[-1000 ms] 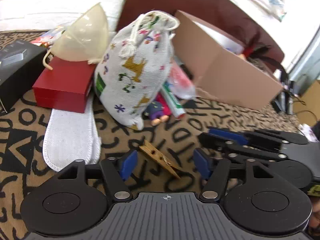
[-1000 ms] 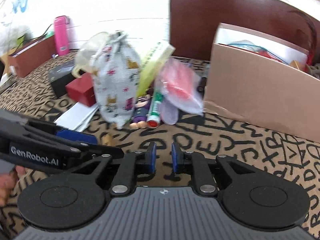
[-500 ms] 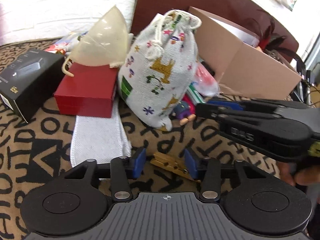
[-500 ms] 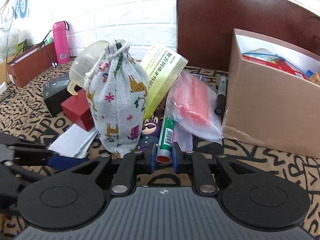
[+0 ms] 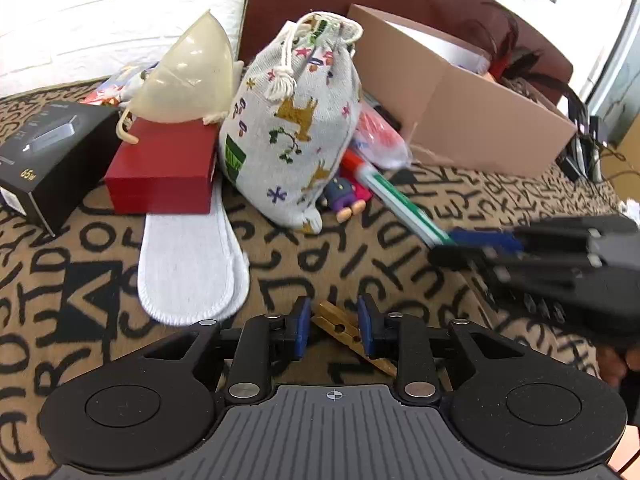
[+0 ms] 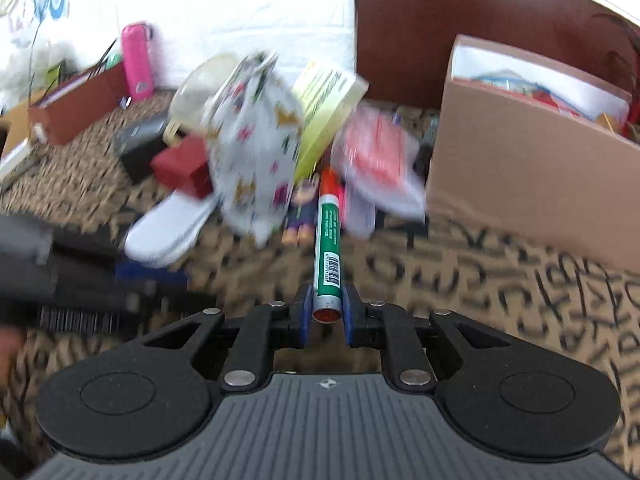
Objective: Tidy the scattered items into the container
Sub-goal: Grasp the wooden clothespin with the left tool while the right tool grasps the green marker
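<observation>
A wooden clothespin (image 5: 340, 325) lies on the patterned cloth between the blue pads of my left gripper (image 5: 333, 326). Its jaws are closing, with small gaps still showing beside the pin. My right gripper (image 6: 327, 312) is shut on the rear end of a green marker with a red cap (image 6: 328, 240). From the left wrist view, that gripper (image 5: 452, 244) holds the marker (image 5: 400, 204) low over the cloth at the right. The cardboard box (image 5: 460, 120) stands at the back right with several items inside. The right wrist view is blurred by motion.
A printed drawstring bag (image 5: 288, 132) stands upright in the middle, with a small toy figure (image 5: 344, 200) and a red packet in plastic (image 5: 376, 136) beside it. To its left are a red box (image 5: 160, 164), a black box (image 5: 44, 152), a translucent funnel (image 5: 188, 76) and white cloth pads (image 5: 188, 264).
The left jaws have narrowed around the clothespin. The right gripper reached the marker by the bag, took hold of its end and has drawn it back from the pile.
</observation>
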